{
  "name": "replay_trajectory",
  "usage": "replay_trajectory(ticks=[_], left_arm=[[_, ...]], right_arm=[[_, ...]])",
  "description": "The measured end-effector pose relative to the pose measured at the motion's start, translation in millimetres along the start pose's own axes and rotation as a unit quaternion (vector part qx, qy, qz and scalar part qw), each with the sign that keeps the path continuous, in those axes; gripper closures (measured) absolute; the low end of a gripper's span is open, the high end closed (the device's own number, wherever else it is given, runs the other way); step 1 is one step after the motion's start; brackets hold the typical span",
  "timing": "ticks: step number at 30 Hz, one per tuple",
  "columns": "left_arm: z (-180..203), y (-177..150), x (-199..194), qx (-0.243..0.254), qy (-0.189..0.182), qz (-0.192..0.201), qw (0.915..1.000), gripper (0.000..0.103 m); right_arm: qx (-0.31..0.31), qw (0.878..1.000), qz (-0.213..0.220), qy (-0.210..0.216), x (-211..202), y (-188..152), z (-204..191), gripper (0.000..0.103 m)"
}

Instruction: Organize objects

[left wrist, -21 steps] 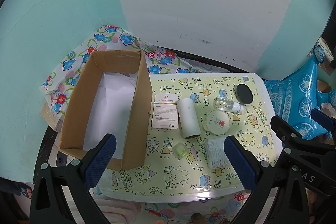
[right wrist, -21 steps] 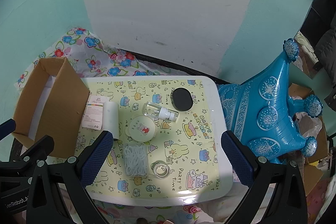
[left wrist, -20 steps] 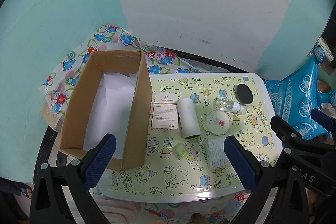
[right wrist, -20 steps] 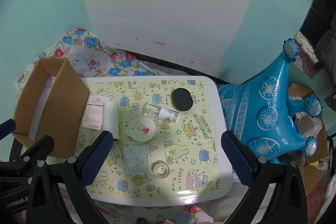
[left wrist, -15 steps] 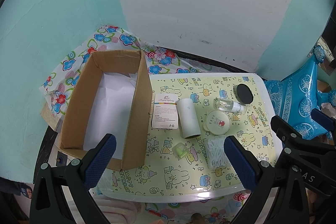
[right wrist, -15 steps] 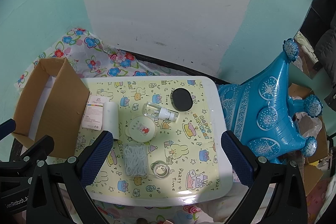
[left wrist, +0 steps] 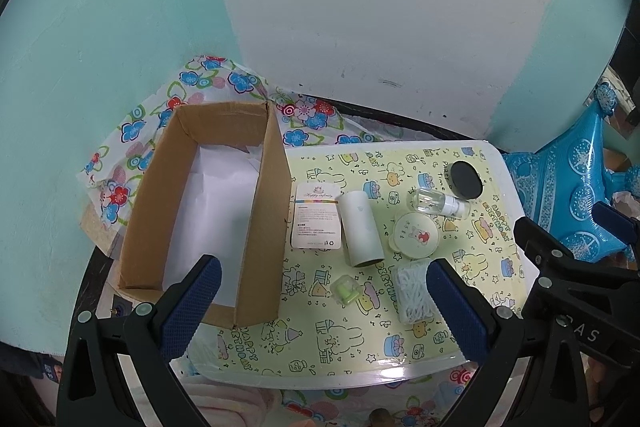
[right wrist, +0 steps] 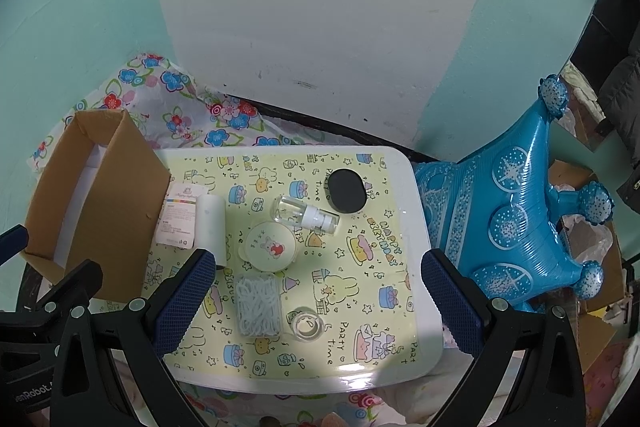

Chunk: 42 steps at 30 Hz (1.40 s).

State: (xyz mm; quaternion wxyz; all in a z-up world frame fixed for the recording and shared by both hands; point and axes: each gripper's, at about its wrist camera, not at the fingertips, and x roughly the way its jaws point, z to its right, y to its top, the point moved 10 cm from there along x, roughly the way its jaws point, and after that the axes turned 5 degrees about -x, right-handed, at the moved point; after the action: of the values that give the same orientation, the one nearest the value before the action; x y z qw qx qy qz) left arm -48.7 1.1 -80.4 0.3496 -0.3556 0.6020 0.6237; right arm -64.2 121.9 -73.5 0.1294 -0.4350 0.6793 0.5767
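One cardboard box (left wrist: 264,227) stands at the left edge of one small table (right wrist: 416,227) with a cartoon-print top. On the table lie eight small items: one printed card (left wrist: 317,217), one white roll (left wrist: 360,227), one clear spray bottle (right wrist: 306,215), one round cream compact (right wrist: 271,246), one black disc (right wrist: 347,191), one packet of white cotton swabs (right wrist: 259,305), one small green clip (left wrist: 346,290) and one roll of clear tape (right wrist: 307,324). One blue foil balloon (right wrist: 516,227) sits beside the table.

The table (right wrist: 404,355) is white under a pale yellow cartoon-print mat (right wrist: 360,307); beside it, a brown cardboard box (left wrist: 264,227), a floral cloth (left wrist: 132,131), and a blue balloon (right wrist: 516,219).
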Motion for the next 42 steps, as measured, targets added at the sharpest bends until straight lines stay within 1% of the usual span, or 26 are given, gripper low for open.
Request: replay_trajectory(ticks=[12, 13, 14, 17, 19, 22, 23, 25, 28, 30, 34, 36, 39, 42], left_arm=[[2, -2, 1, 0.005, -0.007, -0.004, 1.0, 0.0], [2, -2, 2, 0.008, -0.008, -0.001, 0.9999, 0.0], [4, -2, 2, 0.019, -0.014, -0.001, 0.9997, 0.0], [5, -1, 4, 0.023, -0.014, 0.002, 0.9996, 0.0], [6, -1, 8, 0.024, -0.018, -0.004, 0.9996, 0.0], [9, 0, 14, 0.017, -0.03, -0.009, 0.9994, 0.0], [12, -1, 17, 0.029, -0.044, -0.014, 0.9985, 0.0], [14, -1, 22, 0.023, -0.048, -0.015, 0.9984, 0.0], [22, -1, 33, 0.026, -0.054, -0.01, 0.9982, 0.0], [28, -1, 43, 0.023, -0.058, -0.002, 0.9981, 0.0], [32, -6, 68, -0.007, -0.063, 0.004, 0.998, 0.0], [33, -12, 80, -0.016, -0.061, 0.0, 0.998, 0.0], [39, -24, 101, -0.011, -0.061, -0.016, 0.9979, 0.0], [46, -33, 114, 0.013, -0.057, -0.02, 0.9981, 0.0]], right_arm=[[-0.006, 1.0, -0.001, 0.0, 1, 1, -1, 0.0], [-0.067, 0.996, -0.017, 0.047, 0, 2, -4, 0.0], [-0.068, 0.996, -0.017, 0.046, 1, 3, -3, 0.0], [-0.068, 0.996, -0.019, 0.047, 2, 2, -3, 0.0], [-0.068, 0.996, -0.021, 0.047, 4, 0, -3, 0.0], [-0.065, 0.996, -0.024, 0.052, 8, -1, -1, 0.0], [-0.064, 0.996, -0.024, 0.054, 9, -1, 0, 0.0], [-0.064, 0.996, -0.026, 0.06, 13, -1, 2, 0.0], [-0.062, 0.995, -0.035, 0.072, 26, -3, 4, 0.0], [-0.061, 0.994, -0.049, 0.078, 39, -6, 6, 0.0], [-0.054, 0.994, -0.061, 0.076, 66, -13, 15, 0.0], [-0.048, 0.994, -0.062, 0.076, 77, -16, 20, 0.0], [-0.038, 0.992, -0.07, 0.093, 96, -23, 22, 0.0], [-0.046, 0.99, -0.082, 0.1, 113, -33, 22, 0.0]])
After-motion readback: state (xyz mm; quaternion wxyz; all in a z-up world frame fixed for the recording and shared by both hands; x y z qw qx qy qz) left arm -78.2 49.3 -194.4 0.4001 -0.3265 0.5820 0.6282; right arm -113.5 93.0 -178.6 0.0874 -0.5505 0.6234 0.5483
